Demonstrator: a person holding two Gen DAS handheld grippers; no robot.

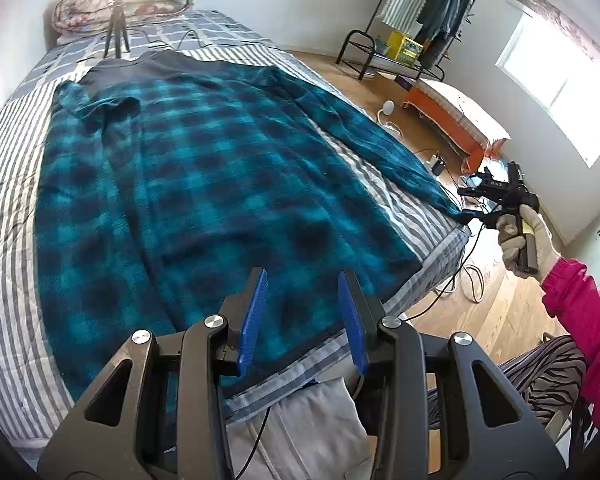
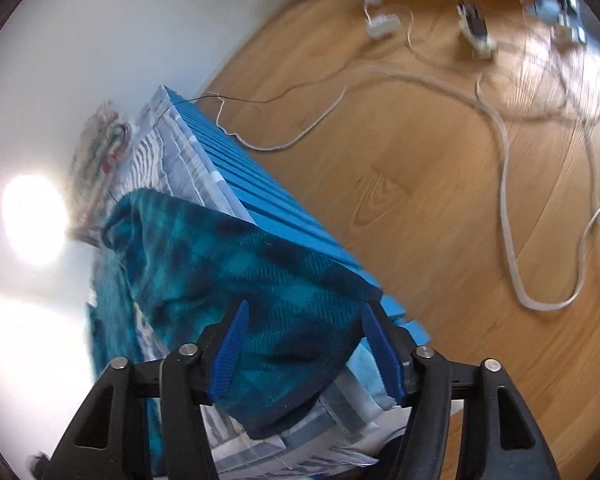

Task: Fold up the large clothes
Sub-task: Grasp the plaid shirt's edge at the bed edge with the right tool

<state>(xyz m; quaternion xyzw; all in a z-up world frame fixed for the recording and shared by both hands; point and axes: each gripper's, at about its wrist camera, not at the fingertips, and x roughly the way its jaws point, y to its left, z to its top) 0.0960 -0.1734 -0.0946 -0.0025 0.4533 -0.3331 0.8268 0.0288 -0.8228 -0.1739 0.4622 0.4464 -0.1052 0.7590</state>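
A large teal and black plaid fleece garment (image 1: pixel 204 168) lies spread flat on the striped bed quilt (image 1: pixel 4 184), one long sleeve reaching to the bed's right edge. My left gripper (image 1: pixel 302 276) hovers open over the near hem with nothing between its blue pads. My right gripper (image 1: pixel 464 203), in a gloved hand with a pink sleeve, is at that sleeve's end. In the right wrist view the plaid cuff (image 2: pixel 228 264) lies between the wide-apart jaws of the right gripper (image 2: pixel 304 312), unpinched, over the bed's blue side (image 2: pixel 284 200).
A small tripod (image 1: pixel 116 28) and cables stand at the far end of the bed by a bundled quilt (image 1: pixel 128 0). Pale folded cloth (image 1: pixel 312 432) lies below my left gripper. On the wooden floor (image 2: pixel 420 160) are white cables (image 2: pixel 504 184), an orange bench (image 1: pixel 456 116) and a clothes rack (image 1: pixel 428 12).
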